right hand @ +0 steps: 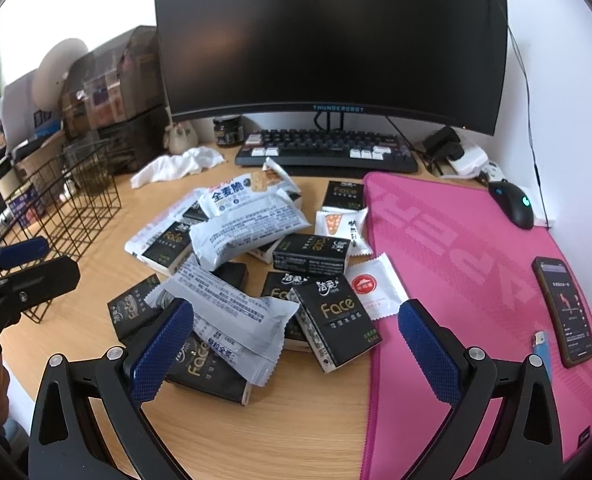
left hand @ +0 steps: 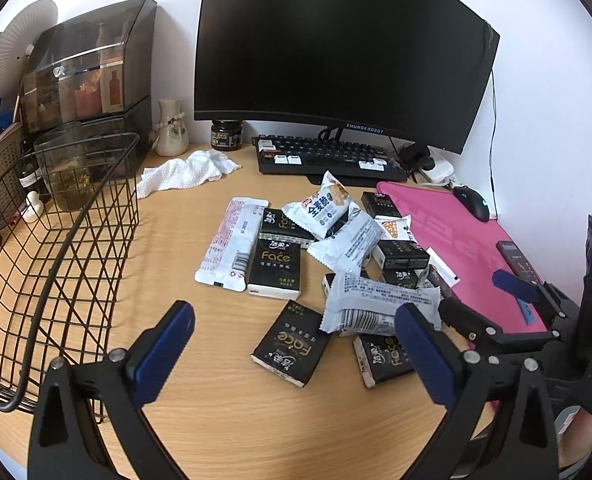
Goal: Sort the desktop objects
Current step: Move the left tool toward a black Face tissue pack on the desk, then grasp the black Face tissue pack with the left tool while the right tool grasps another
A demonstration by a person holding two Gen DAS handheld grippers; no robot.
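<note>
Several packets (right hand: 232, 312) just beyond right tool (right hand: 296, 348)

Lying heaped on the wooden desk (left hand: 200, 420): black "Face" tissue packs (right hand: 338, 322) and white-grey snack packets (right hand: 232, 312), overlapping, some flat, some tilted. Sitting empty just left of the heap: a black wire basket (left hand: 56, 248).

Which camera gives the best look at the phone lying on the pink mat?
The right wrist view. There the phone lies in full on the pink mat, its lit screen facing up and nothing in front of it. In the left wrist view only its far end shows, small and dark at the edge, with the right gripper covering the rest.
</note>
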